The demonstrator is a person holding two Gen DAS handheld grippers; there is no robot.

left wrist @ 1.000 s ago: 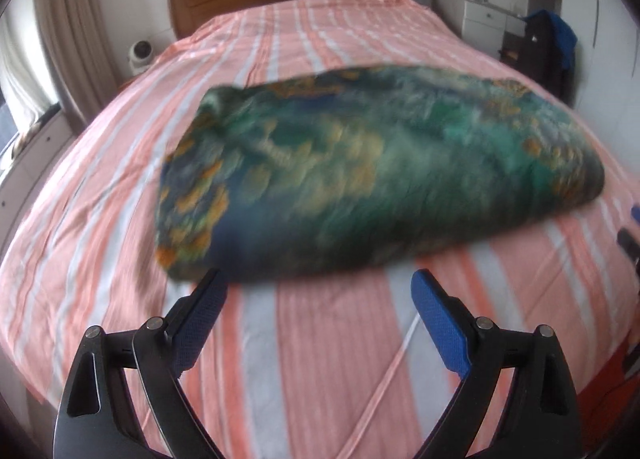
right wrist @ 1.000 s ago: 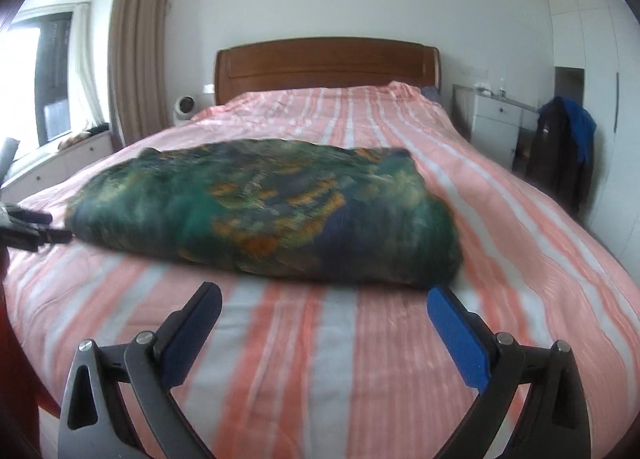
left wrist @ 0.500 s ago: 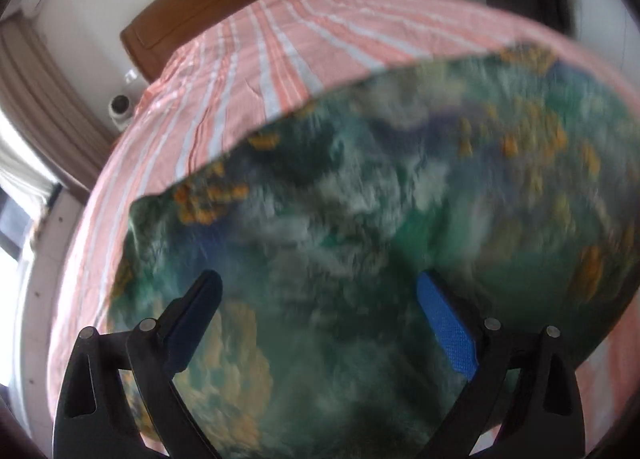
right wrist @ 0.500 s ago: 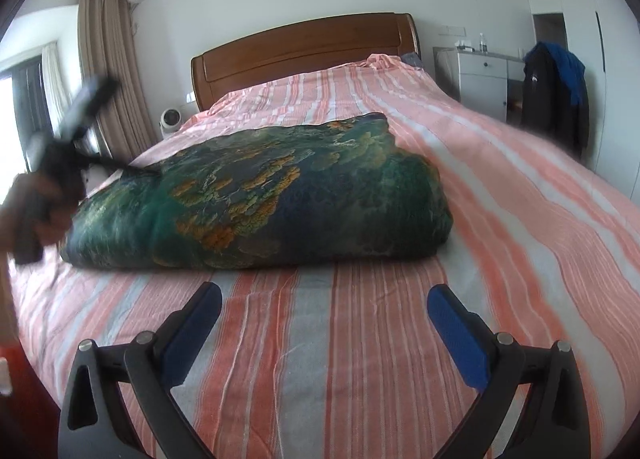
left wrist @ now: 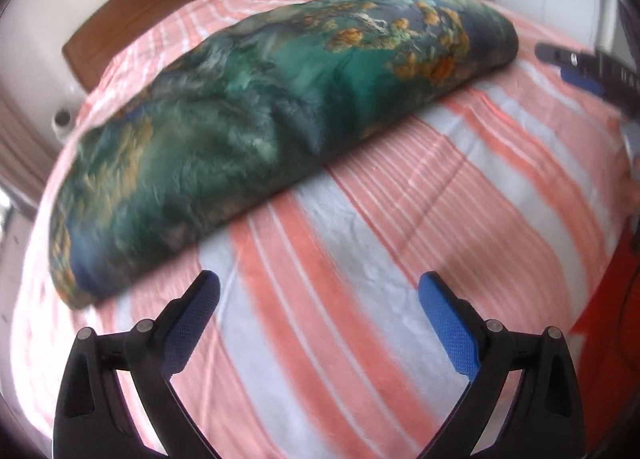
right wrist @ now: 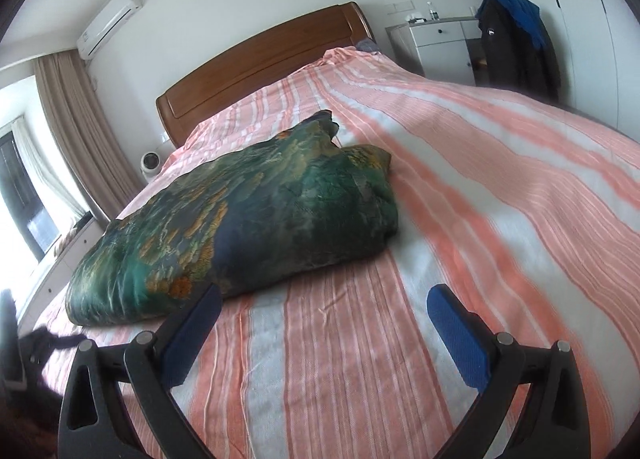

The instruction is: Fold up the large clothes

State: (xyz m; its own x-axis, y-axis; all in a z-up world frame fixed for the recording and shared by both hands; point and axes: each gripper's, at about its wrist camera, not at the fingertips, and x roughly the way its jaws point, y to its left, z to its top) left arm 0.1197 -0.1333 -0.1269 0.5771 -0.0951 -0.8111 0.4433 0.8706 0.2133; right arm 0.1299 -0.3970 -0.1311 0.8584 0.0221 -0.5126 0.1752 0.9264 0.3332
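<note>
A folded green garment [left wrist: 280, 131] is seen lying on the striped bed [left wrist: 400, 259], bundled into a thick, long shape. The left tongs [left wrist: 320, 299] are held just short of its near edge — their jaws are spread wide and nothing is caught between them, only bare bedspread. From the right-hand camera, the same garment [right wrist: 248, 227] is found ahead and to the left, its near corner just beyond the left blue pad. The right tongs [right wrist: 324, 307] are likewise held wide apart — nothing is gripped. A wooden headboard [right wrist: 260, 59] is visible behind.
</note>
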